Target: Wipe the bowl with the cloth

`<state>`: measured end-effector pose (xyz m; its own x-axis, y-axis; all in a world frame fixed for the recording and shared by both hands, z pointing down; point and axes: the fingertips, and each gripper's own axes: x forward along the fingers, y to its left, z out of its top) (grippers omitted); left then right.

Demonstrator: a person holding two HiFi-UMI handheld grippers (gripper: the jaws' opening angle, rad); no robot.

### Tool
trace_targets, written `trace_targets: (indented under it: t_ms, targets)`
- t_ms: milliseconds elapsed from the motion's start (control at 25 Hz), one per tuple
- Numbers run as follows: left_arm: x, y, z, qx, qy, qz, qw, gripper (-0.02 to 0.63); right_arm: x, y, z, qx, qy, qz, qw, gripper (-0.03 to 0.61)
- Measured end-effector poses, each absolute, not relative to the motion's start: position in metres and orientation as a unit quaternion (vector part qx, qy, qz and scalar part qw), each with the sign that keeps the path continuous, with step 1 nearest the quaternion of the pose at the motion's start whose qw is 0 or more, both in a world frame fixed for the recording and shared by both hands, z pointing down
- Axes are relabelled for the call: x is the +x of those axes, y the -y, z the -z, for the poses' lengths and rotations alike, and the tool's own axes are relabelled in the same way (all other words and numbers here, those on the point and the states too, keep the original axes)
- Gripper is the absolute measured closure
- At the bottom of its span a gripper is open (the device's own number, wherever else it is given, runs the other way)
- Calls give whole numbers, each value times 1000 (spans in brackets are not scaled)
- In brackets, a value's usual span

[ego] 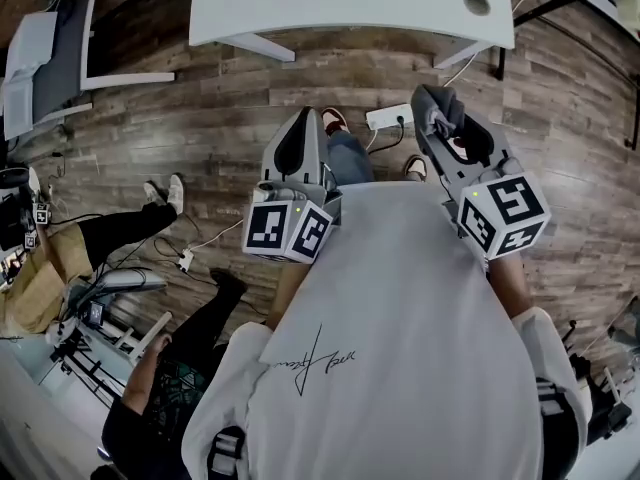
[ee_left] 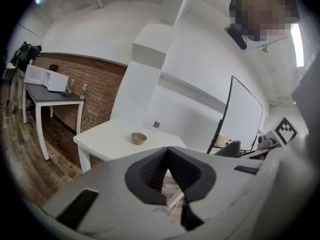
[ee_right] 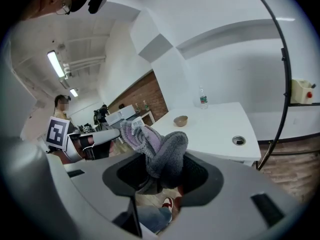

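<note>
A small brown bowl (ee_left: 139, 138) sits on a white table (ee_left: 107, 139) some way ahead, and the right gripper view shows the bowl (ee_right: 180, 120) too. My right gripper (ee_right: 161, 170) is shut on a bunched grey and lilac cloth (ee_right: 159, 148) that sticks up from its jaws. In the head view the right gripper (ego: 437, 98) is held over the floor in front of my body, short of the table (ego: 350, 8). My left gripper (ee_left: 167, 153) is shut with nothing in it, and in the head view the left gripper (ego: 305, 120) is held beside the right one. The head view does not show the bowl.
A plastic bottle (ee_left: 157, 123) stands behind the bowl. The tabletop has a round cable hole (ee_right: 238, 140). A power strip (ego: 390, 118) and cables lie on the wooden floor. A person (ego: 110, 233) sits at the left. A whiteboard (ee_left: 245, 119) stands to the right.
</note>
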<state>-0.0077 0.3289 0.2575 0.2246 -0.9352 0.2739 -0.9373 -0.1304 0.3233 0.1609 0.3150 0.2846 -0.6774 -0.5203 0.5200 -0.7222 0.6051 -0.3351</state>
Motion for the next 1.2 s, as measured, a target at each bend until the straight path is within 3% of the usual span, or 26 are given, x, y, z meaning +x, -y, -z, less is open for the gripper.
trace_targets:
  t_ms: [480, 1200]
  targets:
    - [-106, -277, -235, 780, 591, 17, 205, 617, 40, -295, -272, 345, 876, -261, 215, 400]
    - [-181, -262, -248, 773, 593, 17, 224, 615, -17, -264, -259, 373, 862, -279, 203, 400]
